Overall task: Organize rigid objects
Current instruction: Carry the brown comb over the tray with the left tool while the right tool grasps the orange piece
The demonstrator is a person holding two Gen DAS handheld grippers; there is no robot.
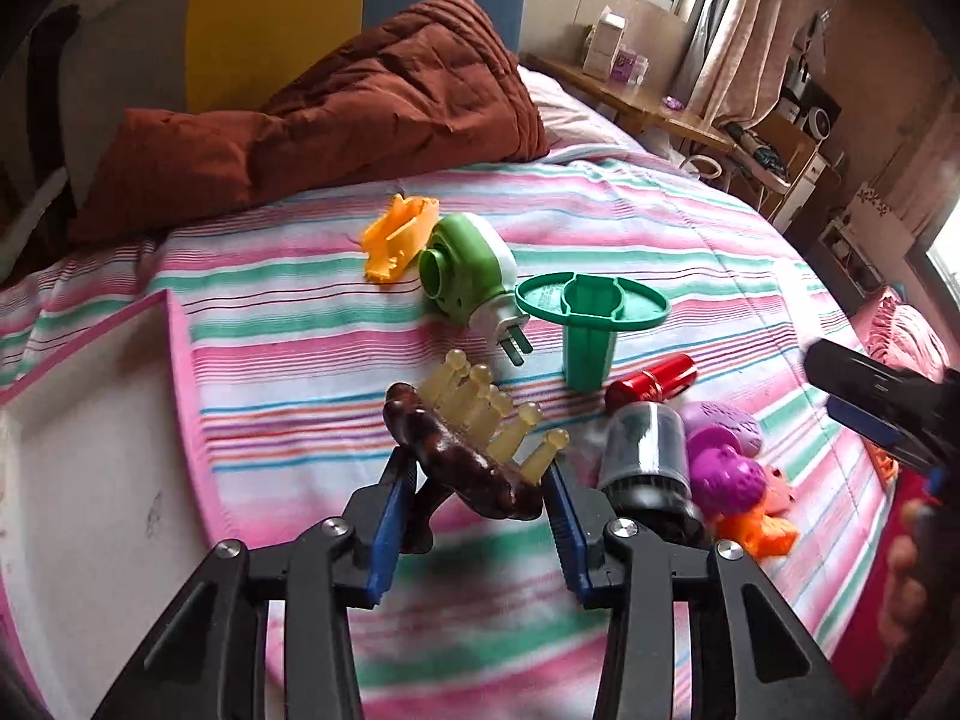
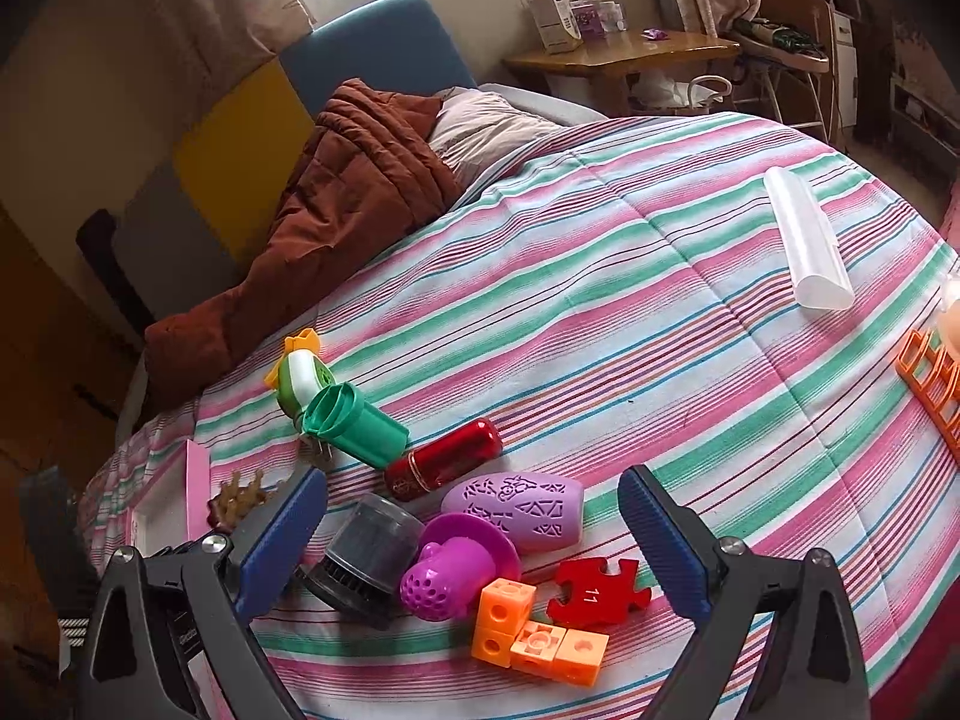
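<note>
A brown hair claw clip (image 1: pixel 462 450) with pale yellow teeth sits between the blue pads of my left gripper (image 1: pixel 477 468), which is shut on it just above the striped bedspread. A white tray with a pink rim (image 1: pixel 180 372) lies to its left. My right gripper (image 2: pixel 474 480) hangs open over a pile of a dark cylinder brush (image 2: pixel 366 558), a magenta strainer (image 2: pixel 456 564), a lilac shell (image 2: pixel 519 507), a red puzzle piece (image 2: pixel 597 591) and orange cubes (image 2: pixel 534 630). It holds nothing. The clip (image 2: pixel 237 501) shows at its left, beside the tray.
A green plug-in (image 1: pixel 465 270), an orange piece (image 1: pixel 399 237), a green holder (image 1: pixel 591 324) and a red tube (image 1: pixel 651 384) lie beyond the clip. A white tube (image 2: pixel 807 240) and an orange rack (image 2: pixel 930 384) lie at right. A brown quilt (image 1: pixel 360 102) is heaped at the headboard.
</note>
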